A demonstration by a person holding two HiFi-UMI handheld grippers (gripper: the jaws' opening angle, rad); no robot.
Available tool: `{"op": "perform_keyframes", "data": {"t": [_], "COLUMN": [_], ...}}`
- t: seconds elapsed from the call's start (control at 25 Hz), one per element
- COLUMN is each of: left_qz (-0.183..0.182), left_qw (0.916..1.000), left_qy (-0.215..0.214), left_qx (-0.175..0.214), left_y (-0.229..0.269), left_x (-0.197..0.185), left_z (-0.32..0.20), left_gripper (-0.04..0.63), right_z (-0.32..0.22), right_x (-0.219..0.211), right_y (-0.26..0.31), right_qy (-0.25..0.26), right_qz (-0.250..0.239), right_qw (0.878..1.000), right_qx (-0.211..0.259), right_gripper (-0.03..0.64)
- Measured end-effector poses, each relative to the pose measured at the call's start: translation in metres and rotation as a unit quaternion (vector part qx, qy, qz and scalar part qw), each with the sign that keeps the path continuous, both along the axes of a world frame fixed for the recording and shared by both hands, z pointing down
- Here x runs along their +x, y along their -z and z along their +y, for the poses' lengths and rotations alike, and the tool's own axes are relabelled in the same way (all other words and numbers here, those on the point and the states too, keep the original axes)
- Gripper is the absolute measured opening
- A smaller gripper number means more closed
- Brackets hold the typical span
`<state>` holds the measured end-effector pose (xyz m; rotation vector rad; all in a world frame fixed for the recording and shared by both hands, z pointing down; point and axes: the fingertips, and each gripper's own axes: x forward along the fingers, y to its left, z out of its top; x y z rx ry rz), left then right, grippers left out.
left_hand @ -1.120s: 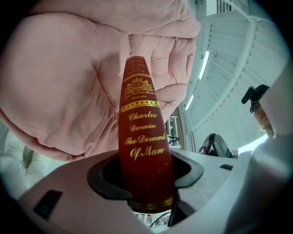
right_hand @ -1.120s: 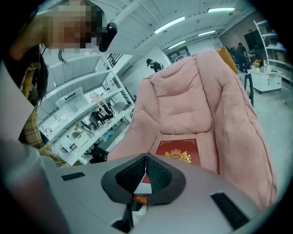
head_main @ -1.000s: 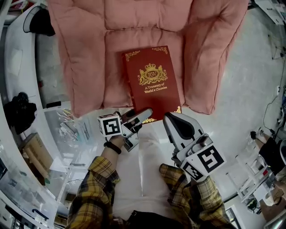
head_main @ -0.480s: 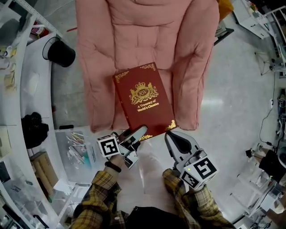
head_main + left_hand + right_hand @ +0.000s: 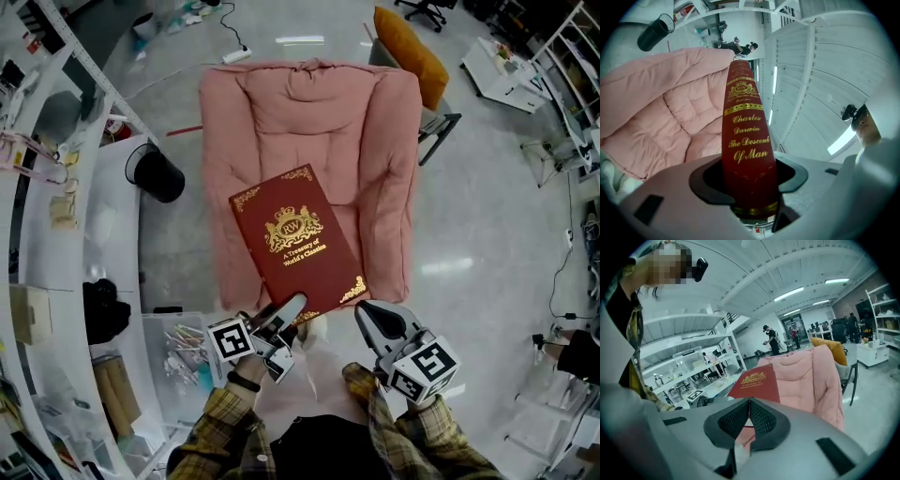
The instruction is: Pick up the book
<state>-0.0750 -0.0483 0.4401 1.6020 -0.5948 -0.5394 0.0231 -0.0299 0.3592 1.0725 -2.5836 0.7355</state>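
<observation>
The book [image 5: 295,244] sits at the centre of the head view. Its red cover with gold print faces up and it is turned askew, its near edge pointing to the lower middle of the frame. It overlaps the seat of the pink armchair [image 5: 309,112] that fills the upper middle.

The left tongs [image 5: 287,315] come in from the lower left and are clamped on the book's near end at the spine. In the left gripper view the spine [image 5: 746,136] runs straight up from between the two dark pads, which press on it from either side. The armchair is on the left there, and white ceiling on the right.

The right tongs [image 5: 369,313] lie at the lower right, just beside the book's near right corner; I cannot tell if they touch it. Their jaws are together, with only a thin seam between the pads [image 5: 761,417]. In the right gripper view the cover [image 5: 757,382] shows just above them.

A black bin [image 5: 157,173] stands left of the armchair.
</observation>
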Motion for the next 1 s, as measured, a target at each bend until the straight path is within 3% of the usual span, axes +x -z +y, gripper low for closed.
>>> {"op": "perform_keyframes", "data": {"t": [0.4,0.72,1.0], "left_qz": [0.020,0.035,0.026], "left_qw": [0.9990,0.9952,0.9901], "left_qy": [0.018,0.037,0.052], "left_qx": [0.035,0.084,0.128], "left_y": [0.087,0.149,0.180], "left_x": [-0.012,-0.022,-0.024], "left_z": [0.021,0.014,0.015], "left_gripper": [0.244,0.244,0.244], "right_z": [0.037,0.017,-0.003], "right_x": [-0.008,-0.002,0.002], "right_y": [0.014,0.039,0.063], "right_qy": [0.029,0.003,0.001], "right_qz": [0.015,0.006,-0.001], "right_qw": [0.999,1.000,0.998], "right_qx": [-0.003,0.022,0.066], "right_gripper": [0.018,0.018,0.018]}}
